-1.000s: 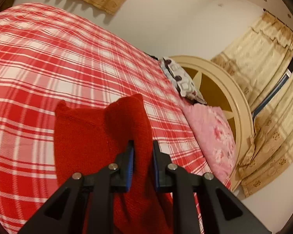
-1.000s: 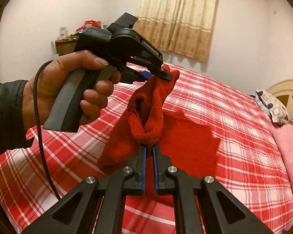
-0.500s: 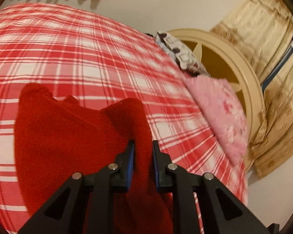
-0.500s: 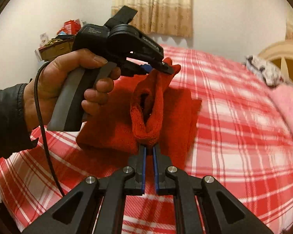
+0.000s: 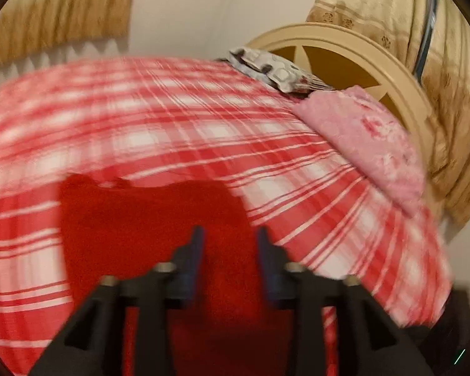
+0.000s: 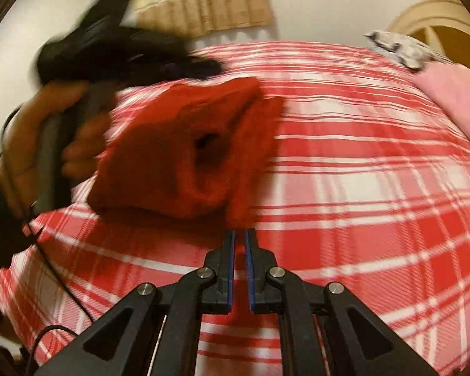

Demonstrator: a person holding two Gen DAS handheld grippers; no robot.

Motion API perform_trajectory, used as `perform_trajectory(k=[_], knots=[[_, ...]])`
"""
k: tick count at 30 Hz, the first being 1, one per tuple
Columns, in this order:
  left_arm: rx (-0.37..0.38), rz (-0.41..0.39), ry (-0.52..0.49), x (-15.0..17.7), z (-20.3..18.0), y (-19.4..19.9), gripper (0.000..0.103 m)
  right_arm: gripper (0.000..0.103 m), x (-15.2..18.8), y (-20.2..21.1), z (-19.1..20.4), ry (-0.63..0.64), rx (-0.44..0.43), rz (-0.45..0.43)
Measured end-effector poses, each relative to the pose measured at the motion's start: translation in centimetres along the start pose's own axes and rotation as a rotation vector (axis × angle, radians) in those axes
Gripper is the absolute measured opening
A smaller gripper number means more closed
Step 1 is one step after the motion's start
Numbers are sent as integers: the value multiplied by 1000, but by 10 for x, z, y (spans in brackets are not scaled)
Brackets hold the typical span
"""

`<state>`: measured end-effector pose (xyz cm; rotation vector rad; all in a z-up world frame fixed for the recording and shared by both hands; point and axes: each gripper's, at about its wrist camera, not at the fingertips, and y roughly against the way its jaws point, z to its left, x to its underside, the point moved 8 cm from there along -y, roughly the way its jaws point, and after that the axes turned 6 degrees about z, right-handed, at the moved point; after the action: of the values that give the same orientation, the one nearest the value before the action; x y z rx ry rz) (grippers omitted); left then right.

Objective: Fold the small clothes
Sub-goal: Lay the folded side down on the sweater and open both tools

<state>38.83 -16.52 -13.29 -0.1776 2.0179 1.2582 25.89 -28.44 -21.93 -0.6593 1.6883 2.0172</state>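
Note:
A small red knitted garment (image 6: 185,153) lies bunched on the red and white plaid bed cover (image 6: 360,172), one opening gaping toward the right wrist camera. It also shows in the left wrist view (image 5: 147,225), blurred. My left gripper (image 5: 230,241) is open just above the garment, with nothing between its fingers; in the right wrist view it is a blurred black shape (image 6: 116,53) over the garment's far edge. My right gripper (image 6: 239,241) has its jaws nearly together, the tips at the garment's near edge; no cloth shows between them.
A pink pillow (image 5: 369,144) and a patterned grey pillow (image 5: 275,69) lie at the head of the bed against a round cream headboard (image 5: 376,62). Beige curtains (image 5: 448,62) hang behind it. A black cable (image 6: 56,279) trails over the bed's left edge.
My left gripper has opened and let go of the garment's corner. The garment has dropped from being held up between both grippers onto the bed. Both views are blurred by fast motion.

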Motion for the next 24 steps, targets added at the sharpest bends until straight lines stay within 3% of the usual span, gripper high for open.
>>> perform_trajectory(k=[1,3,5,8,12,13,14,15,17,20,21,24], knots=[[-38,-38,-10,6,10,12,68,13,-4,5,-4,-16,-1,-22],[-108,-89,-33,21,29,33,75,52,-15,14,-5,-52,-41,-63],[-157,-100,-42,35,42,44,75,61,-31,18,-3,-84,-114,-91],[-246,-92,-71,57,56,51,75,61,-59,10,2,-83,-137,-82],[-278,-71,-91,78,59,43,77,60,-90,-20,14,-86,-164,-26],[-270,-66,-86,80,59,41,77,59,-97,-37,17,-94,-168,23],[-264,-63,-78,83,60,40,77,53,-98,-46,19,-102,-164,46],[-258,-58,-71,85,61,39,77,37,-100,-54,19,-110,-167,62],[-247,-60,-57,85,63,38,77,19,-103,-66,24,-100,-159,84],[-234,-67,-50,86,65,41,78,14,-109,-44,23,-92,-113,-5],[-232,-71,-48,86,65,41,82,14,-109,-37,19,-98,-97,-26],[-217,-64,-42,90,64,37,88,13,-101,-37,-2,-133,-45,-6]])
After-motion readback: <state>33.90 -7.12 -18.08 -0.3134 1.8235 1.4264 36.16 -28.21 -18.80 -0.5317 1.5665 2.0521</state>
